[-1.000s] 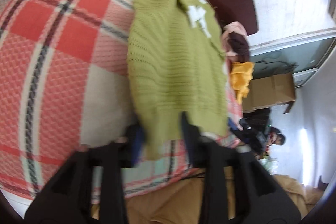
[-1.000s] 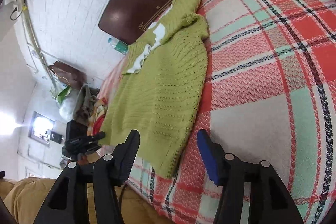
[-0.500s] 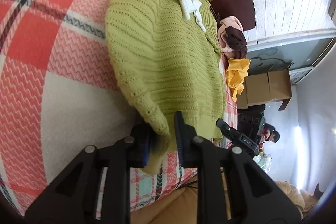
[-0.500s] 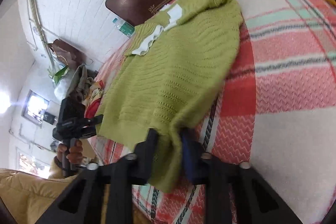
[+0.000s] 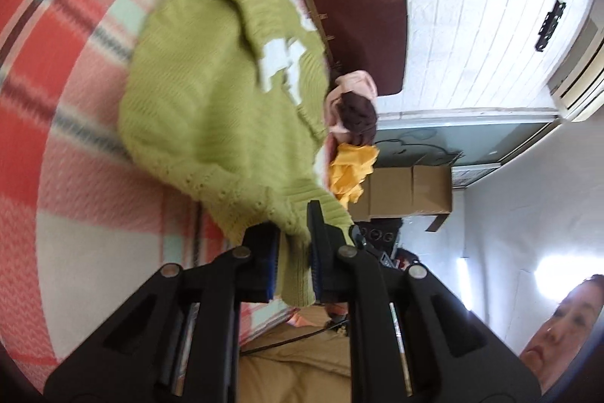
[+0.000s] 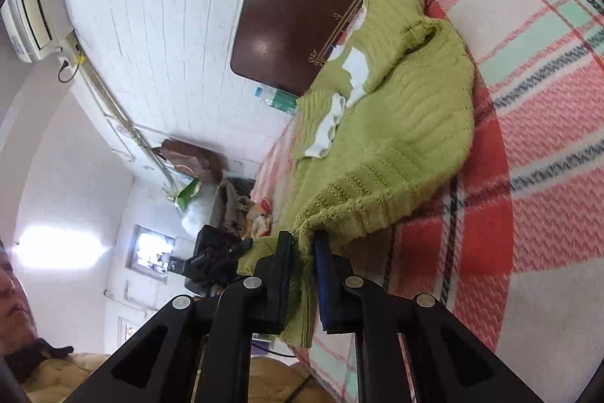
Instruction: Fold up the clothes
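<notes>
Between the blue pads of the left gripper [image 5: 293,244], pinched tight: one corner of the ribbed hem of a green knitted sweater [image 5: 211,108], with a flap of knit hanging down below the fingers. Between the pads of the right gripper [image 6: 304,270], clamped the same way: the hem's other corner [image 6: 407,123], bunched into folds and drooping past the fingertips. Just ahead of both grippers, lifted off the plaid blanket [image 5: 56,146] at the hem and sagging back toward it, the sweater's body; farther on, spread over the bed with white patches [image 5: 281,67] showing near the collar. Beyond the collar, the dark brown headboard [image 6: 302,6], running along the far edge of the bed. To the right of the left gripper and past the sweater, a heap of pink and brown clothes [image 5: 353,104], with a yellow garment [image 5: 351,172] just beside it. Behind those, cardboard boxes [image 5: 407,191]. To the left of the right gripper, near the headboard's end, a plastic bottle [image 6: 277,99] lying beside the sweater's shoulder; lower, a pile of clutter at the bedside. At the back, a white panelled wall [image 6: 158,25] with an air conditioner [image 6: 26,6] mounted high.
</notes>
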Action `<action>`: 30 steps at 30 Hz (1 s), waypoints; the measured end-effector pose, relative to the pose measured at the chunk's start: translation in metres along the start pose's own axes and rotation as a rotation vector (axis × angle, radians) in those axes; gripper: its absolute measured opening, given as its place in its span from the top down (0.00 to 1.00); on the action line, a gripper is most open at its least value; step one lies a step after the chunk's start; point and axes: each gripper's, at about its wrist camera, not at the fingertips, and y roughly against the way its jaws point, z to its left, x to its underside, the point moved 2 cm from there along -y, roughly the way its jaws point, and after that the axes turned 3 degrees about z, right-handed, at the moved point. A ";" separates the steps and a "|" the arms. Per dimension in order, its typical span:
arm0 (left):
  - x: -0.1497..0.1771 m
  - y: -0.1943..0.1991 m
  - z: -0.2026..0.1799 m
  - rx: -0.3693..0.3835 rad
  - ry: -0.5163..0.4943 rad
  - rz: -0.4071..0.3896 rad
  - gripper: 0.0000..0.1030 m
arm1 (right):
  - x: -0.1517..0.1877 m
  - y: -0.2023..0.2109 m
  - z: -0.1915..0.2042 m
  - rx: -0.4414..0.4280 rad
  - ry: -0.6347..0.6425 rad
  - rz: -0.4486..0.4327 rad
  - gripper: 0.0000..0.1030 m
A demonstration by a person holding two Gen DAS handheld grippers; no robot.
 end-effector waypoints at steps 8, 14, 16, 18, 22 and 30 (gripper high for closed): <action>-0.058 -0.003 -0.031 0.088 -0.009 -0.051 0.85 | -0.076 -0.009 0.021 -0.034 0.040 -0.074 0.89; -0.120 -0.012 -0.051 0.075 -0.030 -0.107 0.85 | -0.148 -0.017 0.019 -0.019 0.035 -0.132 0.89; -0.140 -0.021 -0.054 0.062 -0.038 -0.120 0.85 | -0.171 -0.021 0.011 -0.008 0.014 -0.143 0.89; -0.158 -0.027 -0.052 0.039 -0.033 -0.130 0.85 | -0.191 -0.030 0.003 0.030 0.002 -0.139 0.89; -0.189 -0.034 -0.040 0.029 0.010 -0.143 0.85 | -0.225 -0.049 -0.014 0.089 -0.022 -0.111 0.89; -0.221 -0.039 -0.041 -0.017 -0.050 -0.172 0.85 | -0.268 -0.073 -0.038 0.194 -0.053 -0.105 0.86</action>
